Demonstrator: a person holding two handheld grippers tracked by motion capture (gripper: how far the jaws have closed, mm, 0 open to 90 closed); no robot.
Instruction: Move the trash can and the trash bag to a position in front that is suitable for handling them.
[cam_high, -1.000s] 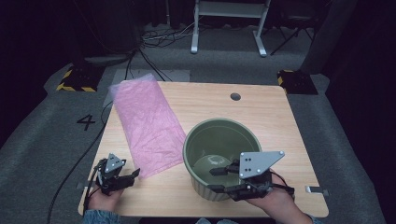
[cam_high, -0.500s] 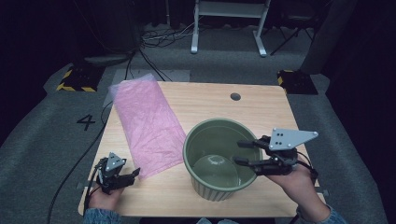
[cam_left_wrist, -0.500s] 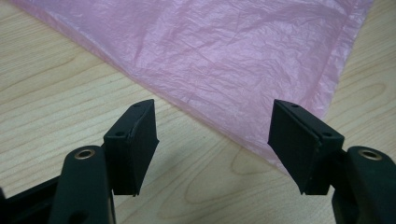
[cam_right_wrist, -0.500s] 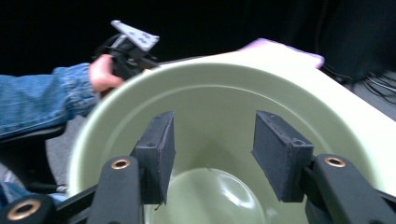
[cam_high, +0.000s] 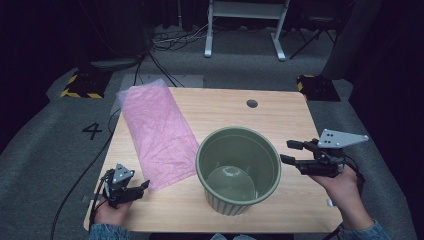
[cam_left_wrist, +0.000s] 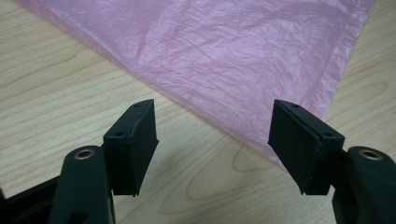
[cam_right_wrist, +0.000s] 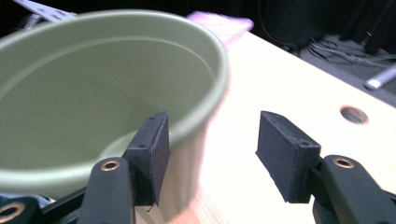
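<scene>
The right gripper (cam_high: 291, 152) has let go of the green pot (cam_high: 238, 170) and drawn off to its right, jaws just opened and empty. The pot stands near-centre on the table (cam_high: 280, 107), seemingly placed. The left gripper (cam_high: 143, 186) waits with jaws spread, beside the pink plastic bag (cam_high: 159, 131).

A round olive-green pot (cam_high: 238, 170) with a ribbed outer wall is seen upright on the wooden table, near its front edge and right of the middle. It is open at the top, and its smooth inside is seen empty. A flat pink plastic bag (cam_high: 159, 131) is spread just beside it on the left, lying slantwise.
</scene>
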